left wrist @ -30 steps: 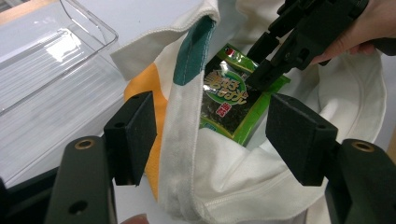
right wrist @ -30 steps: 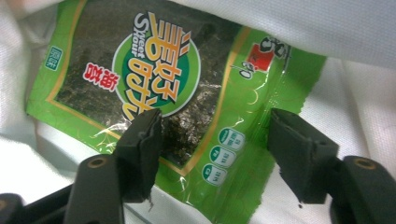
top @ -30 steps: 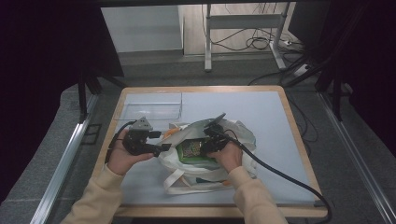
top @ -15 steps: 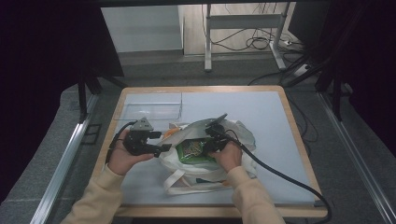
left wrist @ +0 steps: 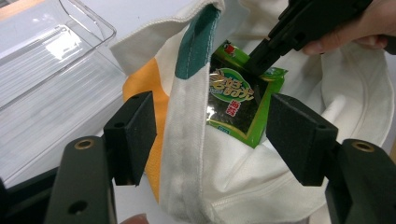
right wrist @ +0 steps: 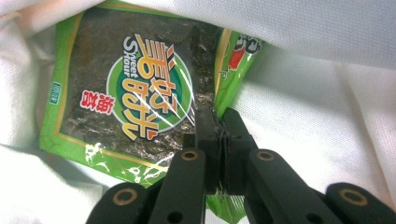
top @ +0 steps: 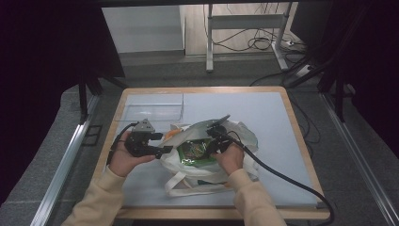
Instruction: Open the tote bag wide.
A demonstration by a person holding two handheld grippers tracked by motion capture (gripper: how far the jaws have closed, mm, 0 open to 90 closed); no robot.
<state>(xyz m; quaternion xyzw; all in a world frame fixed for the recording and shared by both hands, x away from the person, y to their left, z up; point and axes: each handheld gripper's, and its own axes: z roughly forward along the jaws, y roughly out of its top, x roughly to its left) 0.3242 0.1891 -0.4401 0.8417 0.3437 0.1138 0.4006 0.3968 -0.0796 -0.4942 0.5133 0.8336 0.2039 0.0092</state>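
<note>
A white cloth tote bag (top: 237, 136) lies mid-table with its mouth open. Inside it lies a green seaweed snack packet (top: 194, 153), printed side up. My right gripper (right wrist: 219, 126) reaches into the bag, and its jaws have just been closing. They are now shut on the lower right edge of the packet (right wrist: 130, 93). My left gripper (left wrist: 210, 135) is at the bag's left rim with its jaws wide. The white and green strap (left wrist: 187, 121) runs between them, and the pads (left wrist: 299, 135) stand clear of it. In the high view the left gripper (top: 164, 143) and right gripper (top: 210, 149) face each other across the packet.
A clear plastic tray (top: 153, 112) sits on the table behind the left hand, close to the bag's rim (left wrist: 42, 70). A thick black cable (top: 277, 172) trails from the right gripper toward the table's front right corner. The table has a wooden border (top: 301, 141).
Both hands stay where they were at the bag. The right gripper's jaws look closer together on the packet than before.
</note>
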